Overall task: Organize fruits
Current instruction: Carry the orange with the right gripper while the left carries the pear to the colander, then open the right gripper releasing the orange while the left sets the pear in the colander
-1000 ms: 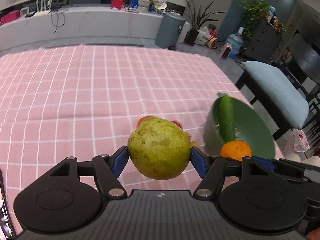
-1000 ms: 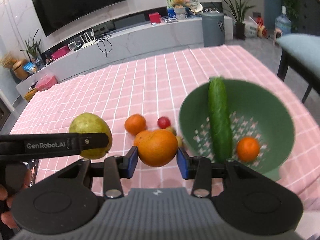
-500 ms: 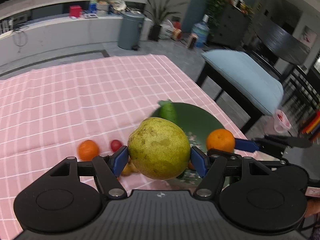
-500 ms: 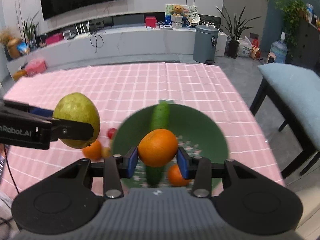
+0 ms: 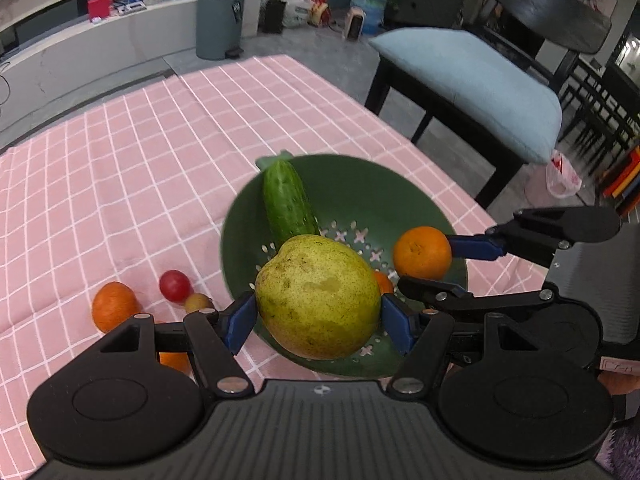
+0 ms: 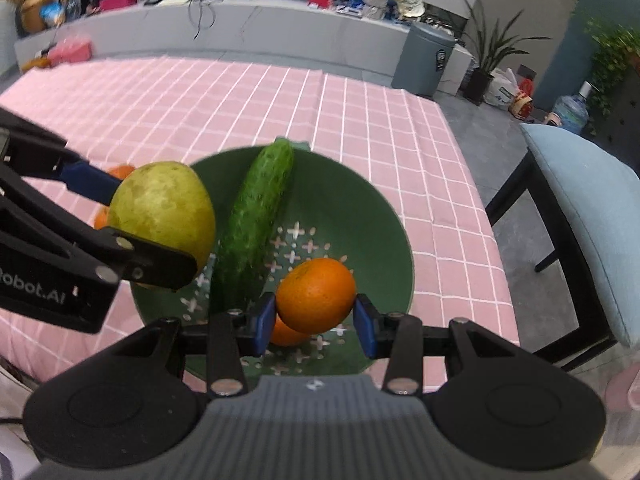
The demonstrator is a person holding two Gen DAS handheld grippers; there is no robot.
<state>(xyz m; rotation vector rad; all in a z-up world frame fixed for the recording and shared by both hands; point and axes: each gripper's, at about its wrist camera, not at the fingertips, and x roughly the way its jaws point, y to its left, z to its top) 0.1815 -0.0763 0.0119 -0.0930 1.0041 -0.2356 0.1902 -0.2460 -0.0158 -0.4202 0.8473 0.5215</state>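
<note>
My left gripper [image 5: 318, 320] is shut on a yellow-green pear [image 5: 318, 296] and holds it above the green colander bowl [image 5: 360, 188]. My right gripper [image 6: 316, 320] is shut on an orange [image 6: 316, 294], also above the bowl [image 6: 384, 248]. The pear also shows in the right wrist view [image 6: 164, 210], and the held orange in the left wrist view [image 5: 422, 252]. A cucumber [image 6: 256, 220] and a small orange [image 6: 284, 334] lie in the bowl.
On the pink checked cloth [image 5: 120, 160] left of the bowl lie an orange [image 5: 114, 306], a red cherry tomato [image 5: 175, 285] and a small yellowish fruit [image 5: 198, 302]. A cushioned bench [image 5: 472, 80] stands beyond the table's right edge.
Both grippers have moved with their fruits to above the bowl and come lower and closer over it. Both stay shut on their fruit.
</note>
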